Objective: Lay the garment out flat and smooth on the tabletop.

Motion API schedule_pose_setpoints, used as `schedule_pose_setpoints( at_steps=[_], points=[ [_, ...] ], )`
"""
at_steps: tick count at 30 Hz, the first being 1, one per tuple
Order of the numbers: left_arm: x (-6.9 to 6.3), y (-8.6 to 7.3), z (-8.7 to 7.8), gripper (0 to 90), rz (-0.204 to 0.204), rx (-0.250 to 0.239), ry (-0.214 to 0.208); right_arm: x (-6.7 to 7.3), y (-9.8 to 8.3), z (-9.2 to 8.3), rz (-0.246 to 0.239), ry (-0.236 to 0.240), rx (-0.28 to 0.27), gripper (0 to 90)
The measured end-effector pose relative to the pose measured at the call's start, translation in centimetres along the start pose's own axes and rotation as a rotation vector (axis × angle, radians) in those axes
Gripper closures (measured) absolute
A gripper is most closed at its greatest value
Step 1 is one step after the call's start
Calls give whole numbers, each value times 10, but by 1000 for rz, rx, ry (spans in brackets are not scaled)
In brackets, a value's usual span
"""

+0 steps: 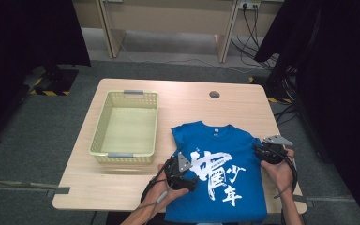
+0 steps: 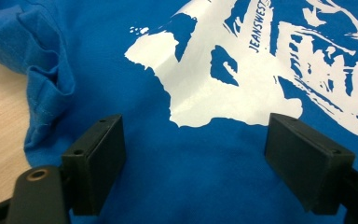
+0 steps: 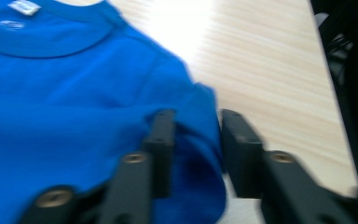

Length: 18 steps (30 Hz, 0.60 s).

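**Two grippers working the edges of a blue T-shirt**

A blue T-shirt (image 1: 218, 168) with white printed lettering is lying flat at the near right part of a wooden table (image 1: 122, 187), its collar pointing away from the person and its hem reaching the near table edge. A pale yellow basket (image 1: 102, 126) is sitting on the table to the left of the shirt, well apart from it.

The person's left forearm is coming in from the bottom of the high view, angled up and to the right, with the left hand (image 1: 166, 180) gripping the left gripper (image 1: 183, 174) at the shirt's left edge. In the left gripper view, the left gripper (image 2: 193, 149) is pointing down over the printed chest, its jaws standing wide apart with only flat blue cloth between them; the bunched sleeve (image 2: 32, 56) is lying to one side on the wood.

The right forearm is rising nearly straight from the bottom edge, the right hand (image 1: 279, 168) holding the right gripper (image 1: 265, 151) at the shirt's right sleeve. In the right gripper view, the right gripper (image 3: 196, 140) is showing its jaws drawn narrow, with a fold of the sleeve edge lying between them; the picture is blurred, so whether they are pinching the cloth cannot be told.
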<state>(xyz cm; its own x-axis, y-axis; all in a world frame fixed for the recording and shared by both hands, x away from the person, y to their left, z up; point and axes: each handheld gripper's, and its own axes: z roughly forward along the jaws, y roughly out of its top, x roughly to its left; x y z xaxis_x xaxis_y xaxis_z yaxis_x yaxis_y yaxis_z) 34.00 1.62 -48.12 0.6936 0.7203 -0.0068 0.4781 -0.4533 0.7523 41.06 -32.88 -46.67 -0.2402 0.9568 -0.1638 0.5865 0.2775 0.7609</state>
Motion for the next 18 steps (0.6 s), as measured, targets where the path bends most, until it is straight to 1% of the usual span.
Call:
schedule_pose_setpoints(
  at_steps=[2, 3, 6, 7, 8, 9, 11, 13, 14, 15, 16, 18],
  points=[
    [0, 0, 0, 192, 0, 0, 0, -6, -2, 1, -8, -24, -9, 788],
    [0, 0, 0, 193, -1, -1, 1, -9, -4, 1, -4, -33, -8, 798],
    [0, 0, 0, 193, -1, 0, 1, -23, -13, 0, 29, -64, 9, 800],
    [0, 0, 0, 193, 0, 0, 1, -27, -17, 0, 32, -86, 28, 797],
    [0, 0, 0, 193, -1, 0, 3, -31, -21, -2, 38, -108, 32, 783],
    [-1, 0, 0, 193, -1, -2, 4, -34, -24, -5, 42, -114, 41, 780],
    [-1, 0, 0, 192, -1, -2, 1, -40, -28, -9, 55, -109, 41, 734],
    [-1, 0, 0, 190, -2, -2, 2, -41, -29, -13, 84, -99, 26, 683],
    [-1, 0, 0, 190, -4, -2, 4, -40, -27, -15, 101, -87, 16, 650],
    [-1, 0, 0, 190, -3, -2, 4, -39, -25, -17, 108, -74, 0, 624],
    [-1, 0, 0, 190, -3, -2, 4, -36, -22, -19, 105, -61, -9, 601],
    [-1, 0, 0, 189, -3, 0, 1, -27, -14, -21, 91, -34, -9, 552]
  ],
)
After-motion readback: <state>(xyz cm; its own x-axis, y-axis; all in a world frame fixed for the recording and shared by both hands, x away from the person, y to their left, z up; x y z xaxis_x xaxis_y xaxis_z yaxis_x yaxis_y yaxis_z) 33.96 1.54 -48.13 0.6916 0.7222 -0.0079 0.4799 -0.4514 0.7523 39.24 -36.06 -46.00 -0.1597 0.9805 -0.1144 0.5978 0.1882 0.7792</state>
